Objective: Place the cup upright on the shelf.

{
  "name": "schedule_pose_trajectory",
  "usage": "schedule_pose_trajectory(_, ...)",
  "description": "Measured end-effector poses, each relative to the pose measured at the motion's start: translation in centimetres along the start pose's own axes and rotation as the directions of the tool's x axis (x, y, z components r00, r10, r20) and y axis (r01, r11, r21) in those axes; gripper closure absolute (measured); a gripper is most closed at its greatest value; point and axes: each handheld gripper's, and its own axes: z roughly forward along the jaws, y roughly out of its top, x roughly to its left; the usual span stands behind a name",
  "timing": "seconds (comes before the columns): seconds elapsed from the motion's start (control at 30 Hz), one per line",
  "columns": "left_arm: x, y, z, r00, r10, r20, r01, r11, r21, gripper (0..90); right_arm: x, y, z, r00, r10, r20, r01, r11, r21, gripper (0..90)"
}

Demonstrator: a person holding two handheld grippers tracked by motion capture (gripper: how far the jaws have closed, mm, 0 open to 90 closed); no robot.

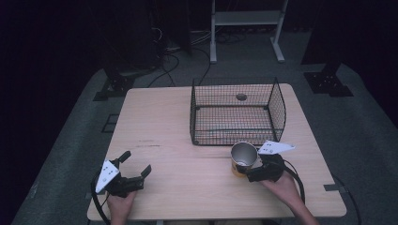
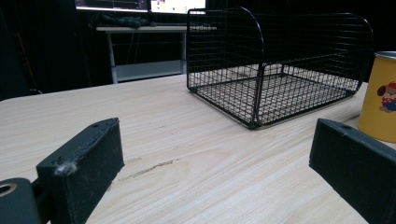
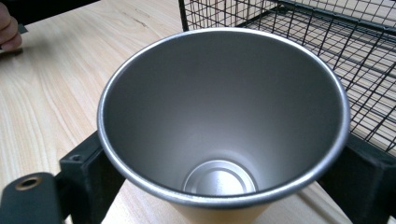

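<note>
Table point(image 1: 178, 122): one, light wood.
Basket point(image 1: 234, 115): one, black wire, far right area, empty.
Cup point(image 1: 243, 158): one, yellow, metal inside, upright just before basket, base hidden.
Right gripper point(image 1: 253, 171): jaws clamped on cup sides.
Left gripper point(image 1: 136, 169): jaws spread, empty, near left edge.
</note>
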Motion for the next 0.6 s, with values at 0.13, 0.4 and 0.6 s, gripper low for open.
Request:
schedule_pose_trajectory(0.13, 0.0, 0.0, 0.0, 1.0, 0.0, 0.0, 0.0, 1.0, 0.0, 2.3, -0.1, 0.0, 0.0, 1.0, -0.004, -0.008, 0.004, 1.0, -0.004, 13.2)
schedule_pose_trajectory(0.4, 0.0, 0.0, 0.0, 1.0, -0.003, -0.001, 0.003, 1.0, -0.001, 2.3, 0.0, 0.2, -0.2, 0.9999, -0.007, -0.014, 0.007, 1.0, 0.011, 13.4)
schedule_pose_trajectory(0.6, 0.0, 0.0, 0.0, 1.0, -0.003, -0.001, 0.003, 1.0, -0.002, 2.3, -0.1, 1.4, -1.0, 0.9981, -0.006, -0.061, 0.006, 1.0, 0.005, 13.5)
